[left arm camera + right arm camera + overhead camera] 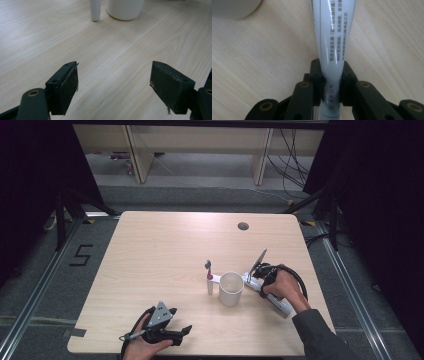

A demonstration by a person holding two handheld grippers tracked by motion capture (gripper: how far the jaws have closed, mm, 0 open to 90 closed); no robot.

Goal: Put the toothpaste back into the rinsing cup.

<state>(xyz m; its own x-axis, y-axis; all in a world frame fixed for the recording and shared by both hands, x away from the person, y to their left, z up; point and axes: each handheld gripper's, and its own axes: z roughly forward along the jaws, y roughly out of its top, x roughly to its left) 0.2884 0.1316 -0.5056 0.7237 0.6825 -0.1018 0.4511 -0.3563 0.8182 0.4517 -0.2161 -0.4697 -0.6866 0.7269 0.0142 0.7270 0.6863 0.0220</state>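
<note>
A white cup point(231, 288) stands right of the table's middle. Just left of it a slim white stick point(209, 280) with a pink collar and a grey head stands upright. My right gripper point(256, 278) lies right of the cup, shut on a white printed tube point(332, 37) that points toward the cup point(234, 7). The tube point(248, 279) lies low over the table. My left gripper point(181, 320) rests near the front edge, open with nothing between its jaws point(113, 85). Ahead of it are the cup's base point(125, 10) and the stick's foot point(95, 11).
The light wooden table point(160, 250) has a round cable hole point(243, 226) at its back right. A grey floor with a taped "5" point(81, 255) lies to the left. Table legs and cables stand beyond the far edge.
</note>
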